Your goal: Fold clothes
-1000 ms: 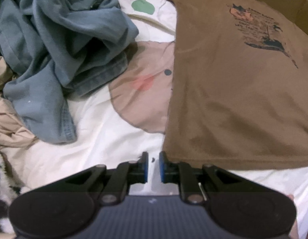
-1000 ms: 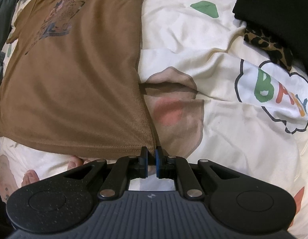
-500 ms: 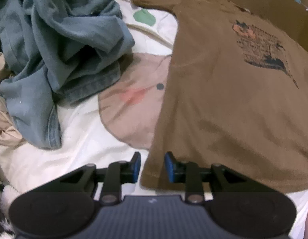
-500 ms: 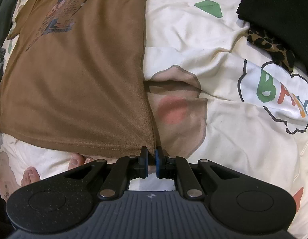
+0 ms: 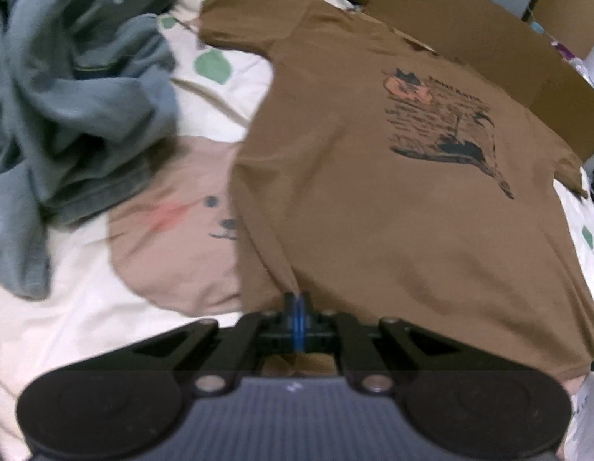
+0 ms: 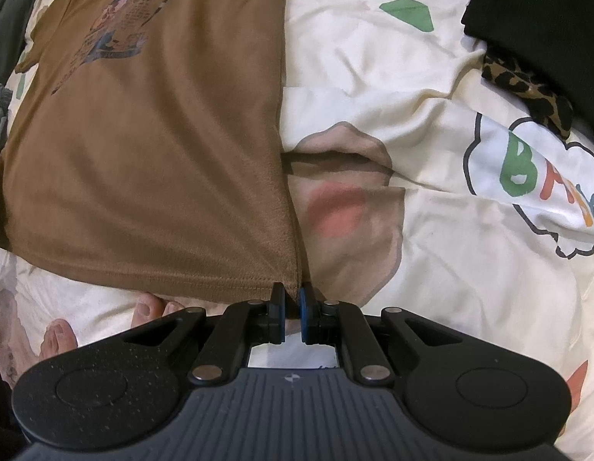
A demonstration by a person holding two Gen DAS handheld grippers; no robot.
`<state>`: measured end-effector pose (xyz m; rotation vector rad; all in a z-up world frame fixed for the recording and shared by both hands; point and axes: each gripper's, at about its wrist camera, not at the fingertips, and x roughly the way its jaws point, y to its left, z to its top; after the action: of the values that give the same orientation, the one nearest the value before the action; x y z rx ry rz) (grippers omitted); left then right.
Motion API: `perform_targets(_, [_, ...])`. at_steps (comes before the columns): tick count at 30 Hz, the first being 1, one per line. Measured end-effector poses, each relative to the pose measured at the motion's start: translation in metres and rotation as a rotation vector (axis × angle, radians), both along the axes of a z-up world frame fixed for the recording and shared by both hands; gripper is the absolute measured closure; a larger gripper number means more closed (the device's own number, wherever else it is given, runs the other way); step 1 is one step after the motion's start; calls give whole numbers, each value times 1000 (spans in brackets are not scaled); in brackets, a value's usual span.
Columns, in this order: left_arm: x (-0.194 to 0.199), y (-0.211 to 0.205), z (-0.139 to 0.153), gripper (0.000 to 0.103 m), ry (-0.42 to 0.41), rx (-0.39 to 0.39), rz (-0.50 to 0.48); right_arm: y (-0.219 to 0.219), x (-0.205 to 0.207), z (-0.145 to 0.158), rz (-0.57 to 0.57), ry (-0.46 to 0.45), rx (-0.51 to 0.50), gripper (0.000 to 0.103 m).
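Note:
A brown T-shirt (image 5: 392, 199) with a dark chest print lies spread face up on a cream patterned bedsheet (image 5: 105, 326). My left gripper (image 5: 298, 301) is shut on the shirt's bottom hem near its left corner, and the cloth puckers up into the blue pads. In the right wrist view the same T-shirt (image 6: 151, 146) fills the left half. My right gripper (image 6: 292, 296) is shut on the shirt's bottom right corner, with the hem's edge pinched between its pads.
A heap of blue-grey garments (image 5: 74, 115) lies left of the shirt. A cardboard box (image 5: 488, 61) stands behind it. Black cloth (image 6: 538, 23) and a leopard-print piece (image 6: 527, 84) lie at the far right. A person's bare toes (image 6: 62, 338) show under the hem.
My left gripper slid right onto the shirt's hem, opened slightly around it, then shut on it and lifted the cloth a little. The right gripper kept its hold and stayed still.

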<state>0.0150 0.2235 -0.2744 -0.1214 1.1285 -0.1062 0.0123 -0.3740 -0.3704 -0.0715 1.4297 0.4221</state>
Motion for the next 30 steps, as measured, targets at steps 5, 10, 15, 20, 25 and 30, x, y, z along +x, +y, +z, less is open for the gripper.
perform_targets(5, [6,-14,-25,100,41,10,-17,-3,0,0,-5,1,7,98])
perform_targets(10, [4,-13,-39,95,105,-11,-6,0,0,-3,5,-4,1,98])
perform_targets(15, [-1,-9,-27,92,141,-12,25,5,-3,-10,15,-8,-6,98])
perform_targets(20, [-4,-7,-10,92,132,32,-21,4,-1,-12,0,6,0,98])
perform_targets(25, [-10,4,10,92,124,36,20,1,-1,-10,-11,7,10,98])
perform_targets(30, [-9,19,27,91,123,57,45,-3,-2,-7,-26,13,21,98])
